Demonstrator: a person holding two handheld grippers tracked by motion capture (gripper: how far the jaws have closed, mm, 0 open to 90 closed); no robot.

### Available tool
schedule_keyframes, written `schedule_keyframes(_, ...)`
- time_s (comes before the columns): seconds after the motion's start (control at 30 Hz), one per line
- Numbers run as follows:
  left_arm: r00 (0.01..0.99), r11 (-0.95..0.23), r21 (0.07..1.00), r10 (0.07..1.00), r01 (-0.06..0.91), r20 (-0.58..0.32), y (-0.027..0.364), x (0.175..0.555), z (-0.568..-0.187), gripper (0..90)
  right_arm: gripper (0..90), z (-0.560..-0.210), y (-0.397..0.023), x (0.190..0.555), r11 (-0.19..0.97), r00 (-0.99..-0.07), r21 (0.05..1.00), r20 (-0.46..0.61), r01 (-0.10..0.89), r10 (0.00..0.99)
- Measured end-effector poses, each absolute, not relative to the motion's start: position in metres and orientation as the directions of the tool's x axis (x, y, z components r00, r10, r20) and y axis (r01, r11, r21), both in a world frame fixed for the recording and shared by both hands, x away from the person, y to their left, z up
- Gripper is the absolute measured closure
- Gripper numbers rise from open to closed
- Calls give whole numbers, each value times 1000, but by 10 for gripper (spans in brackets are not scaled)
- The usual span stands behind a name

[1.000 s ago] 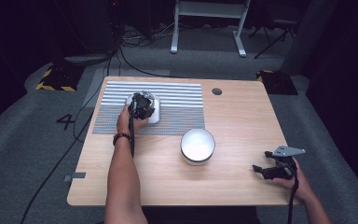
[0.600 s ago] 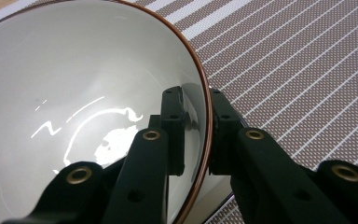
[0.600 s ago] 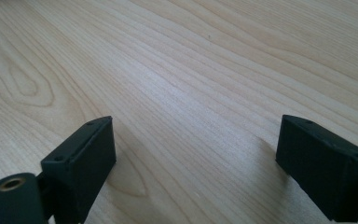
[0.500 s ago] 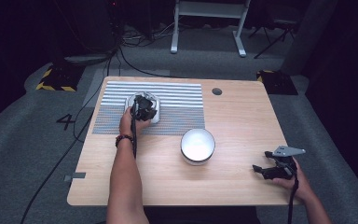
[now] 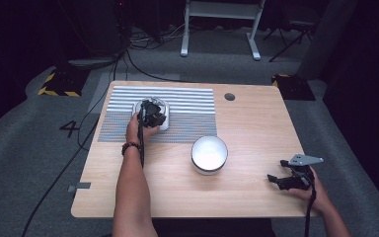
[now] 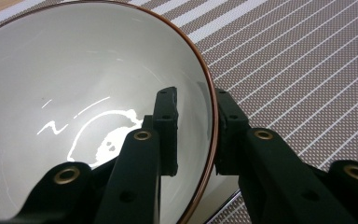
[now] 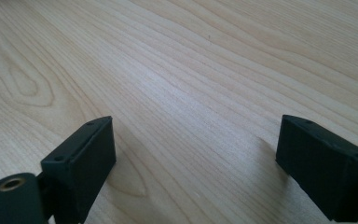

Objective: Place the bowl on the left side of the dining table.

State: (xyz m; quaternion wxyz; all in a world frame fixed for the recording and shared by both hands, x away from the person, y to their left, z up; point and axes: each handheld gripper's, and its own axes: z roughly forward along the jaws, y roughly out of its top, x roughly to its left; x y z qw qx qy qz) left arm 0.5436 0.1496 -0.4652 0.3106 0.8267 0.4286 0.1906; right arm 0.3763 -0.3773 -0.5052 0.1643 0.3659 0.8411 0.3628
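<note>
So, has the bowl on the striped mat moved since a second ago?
No. The brown-rimmed bowl sits at the same spot on the striped mat, left gripper at its rim.

A light wooden table (image 5: 256,128) carries a striped placemat (image 5: 187,106) towards its far left corner, with a white bowl (image 5: 164,109) on it. A second white bowl (image 5: 209,154) sits on bare wood near the middle.

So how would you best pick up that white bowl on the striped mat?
By its thin rim, from above: one jaw inside the bowl, one outside. The wall is too wide and curved to span. The left gripper straddles the rim this way, its jaws just easing open.
</note>
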Motion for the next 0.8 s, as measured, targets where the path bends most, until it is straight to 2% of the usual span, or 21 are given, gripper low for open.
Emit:
schedule_keyframes(0.07, 552, -435, 673, 833, 598, 48, 150, 543, -465, 719, 120, -505, -377, 376, 469, -678, 731, -11, 496, 735)
schedule_keyframes(0.1, 544, -423, 674, 838, 606, 36, 150, 543, -464, 683, 119, -505, -377, 376, 469, -678, 731, -11, 496, 735)
schedule_keyframes(0.23, 538, -421, 684, 842, 596, 49, 151, 543, -463, 669, 119, -505, -377, 376, 469, -678, 731, -11, 496, 735)
schedule_keyframes(0.4, 542, -411, 679, 840, 609, 22, 151, 543, -462, 622, 119, -505, -377, 376, 469, -678, 731, -11, 496, 735)
schedule_keyframes(0.43, 540, -409, 680, 841, 609, 22, 152, 543, -462, 587, 119, -505, -377, 376, 469, -678, 731, -11, 496, 735)
schedule_keyframes(0.57, 537, -396, 686, 843, 610, 9, 152, 543, -461, 564, 120, -505, -377, 376, 468, -678, 731, -11, 496, 735)
schedule_keyframes(0.67, 540, -390, 689, 842, 611, -2, 153, 542, -460, 511, 120, -505, -377, 376, 469, -678, 731, -11, 496, 735)
schedule_keyframes(0.73, 528, -370, 698, 849, 613, -14, 154, 541, -459, 430, 120, -505, -377, 376, 469, -678, 731, -11, 496, 735)
schedule_keyframes(0.8, 529, -367, 698, 849, 615, -19, 154, 541, -459, 389, 119, -505, -377, 376, 469, -678, 730, -11, 496, 735)
